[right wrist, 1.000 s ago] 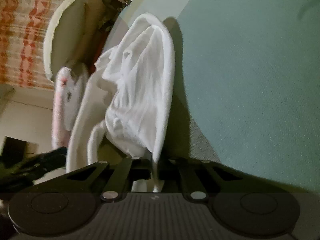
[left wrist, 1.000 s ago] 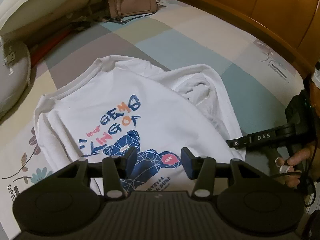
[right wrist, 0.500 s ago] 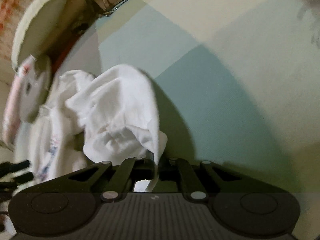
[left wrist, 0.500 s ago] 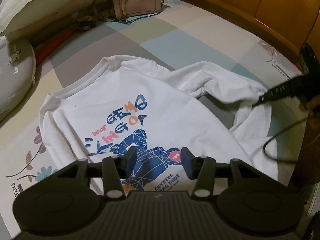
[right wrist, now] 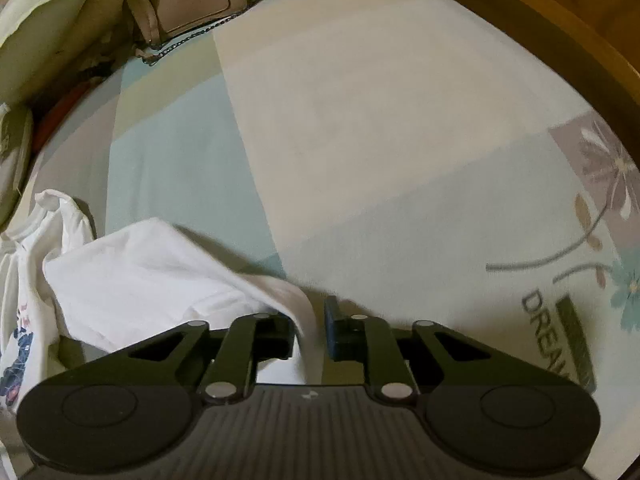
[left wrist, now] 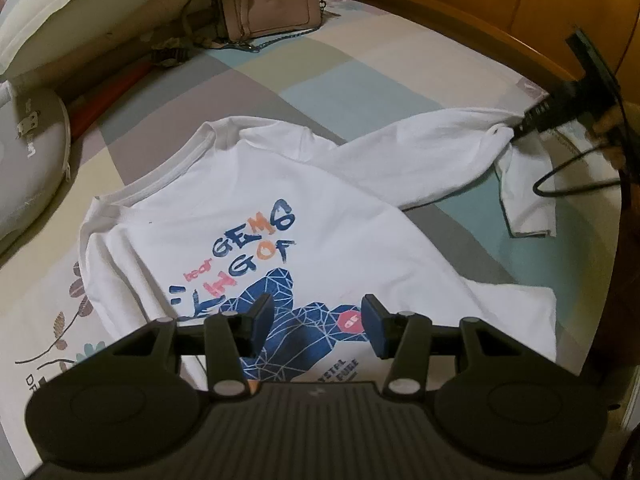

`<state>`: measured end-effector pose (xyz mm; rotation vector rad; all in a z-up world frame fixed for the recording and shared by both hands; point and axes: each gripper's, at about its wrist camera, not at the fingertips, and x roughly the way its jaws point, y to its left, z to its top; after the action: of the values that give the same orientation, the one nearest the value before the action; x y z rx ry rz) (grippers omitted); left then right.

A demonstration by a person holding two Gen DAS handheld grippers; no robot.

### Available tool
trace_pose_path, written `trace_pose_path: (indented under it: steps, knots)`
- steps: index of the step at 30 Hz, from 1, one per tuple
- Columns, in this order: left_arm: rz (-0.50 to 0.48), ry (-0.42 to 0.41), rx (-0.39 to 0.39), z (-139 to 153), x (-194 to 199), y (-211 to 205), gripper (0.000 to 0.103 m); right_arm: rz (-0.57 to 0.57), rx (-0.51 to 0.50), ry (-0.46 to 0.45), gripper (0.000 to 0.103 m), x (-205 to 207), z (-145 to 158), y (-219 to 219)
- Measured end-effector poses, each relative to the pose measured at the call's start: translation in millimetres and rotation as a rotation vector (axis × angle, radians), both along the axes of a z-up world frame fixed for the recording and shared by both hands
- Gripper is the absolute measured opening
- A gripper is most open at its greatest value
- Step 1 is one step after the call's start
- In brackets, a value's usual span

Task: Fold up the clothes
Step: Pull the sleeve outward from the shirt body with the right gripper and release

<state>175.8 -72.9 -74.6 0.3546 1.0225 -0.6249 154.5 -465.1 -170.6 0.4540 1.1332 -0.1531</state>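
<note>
White shirt [left wrist: 280, 216] lies print-up on the patchwork bedsheet [left wrist: 360, 64], one sleeve [left wrist: 432, 160] stretched out toward the wooden bed frame [left wrist: 460, 12]. My left gripper [left wrist: 316, 316] hovers over the print, jaws half apart, nothing between. My right gripper [right wrist: 310, 326] is opening, sleeve cuff [right wrist: 304, 312] between the pads, no longer pinched.

Bed [left wrist: 360, 64]: patchwork sheet in grey, teal, cream blocks, floral print at edges. White printed T-shirt [left wrist: 248, 216] lies spread flat on sheet. Pink handbag [left wrist: 268, 4] near head end. Pillow [left wrist: 80, 4] alongside. Wooden frame [left wrist: 460, 12] borders bed.
</note>
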Motion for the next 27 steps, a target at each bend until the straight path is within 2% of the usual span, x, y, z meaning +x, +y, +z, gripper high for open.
trace_pose_path:
  steps: [2, 3, 4, 8, 10, 14, 19, 21, 23, 24, 25, 26, 27]
  knots:
    - [-0.003, 0.0, -0.003, 0.5, 0.2, -0.7, 0.05, -0.032, 0.023, -0.017, 0.04, -19.5, -3.6, -0.2]
    - [-0.005, -0.001, -0.002, 0.5, 0.3, -0.6, 0.05, -0.06, 0.046, -0.032, 0.048, -31.7, -4.9, -2.6]
    - [-0.006, -0.002, -0.001, 0.4, 0.4, -0.3, 0.05, -0.098, 0.087, -0.054, 0.052, -48.7, -7.2, -7.4]
    - [-0.002, 0.008, -0.003, -0.8, -0.1, -2.2, 0.05, -0.236, 0.302, -0.133, 0.052, -111.7, -22.9, -7.7]
    - [-0.006, 0.015, -0.005, -1.7, -0.9, -5.8, 0.05, -0.268, 0.382, -0.154, 0.052, -133.1, -32.9, -0.3]
    - [-0.028, 0.023, -0.009, -4.2, -3.1, -17.6, 0.05, -0.304, 0.488, -0.21, 0.052, -146.7, -47.4, 18.5]
    - [-0.059, 0.022, -0.009, -4.5, -4.4, -33.8, 0.05, -0.311, 0.529, -0.309, 0.053, -120.5, -51.7, 27.5]
    - [-0.069, 0.019, -0.012, -3.2, -5.2, -38.7, 0.05, -0.327, 0.518, -0.327, 0.053, -130.2, -46.5, 30.1]
    - [-0.072, 0.021, -0.023, -2.1, -5.6, -42.2, 0.05, -0.346, 0.528, -0.321, 0.048, -145.2, -45.3, 39.6]
    - [-0.072, 0.023, -0.026, -2.1, -5.4, -43.4, 0.05, -0.37, 0.532, -0.31, 0.036, -155.0, -47.1, 42.0]
    - [-0.074, 0.021, -0.025, -1.9, -5.3, -44.2, 0.05, -0.394, 0.537, -0.295, 0.014, -165.1, -49.7, 43.8]
    - [-0.076, 0.018, -0.025, -1.7, -5.2, -45.1, 0.05, -0.411, 0.53, -0.273, 0.005, -169.2, -51.4, 45.8]
    - [-0.078, 0.015, -0.024, -1.4, -5.1, -45.6, 0.05, -0.416, 0.52, -0.263, 0.004, -169.4, -50.1, 45.1]
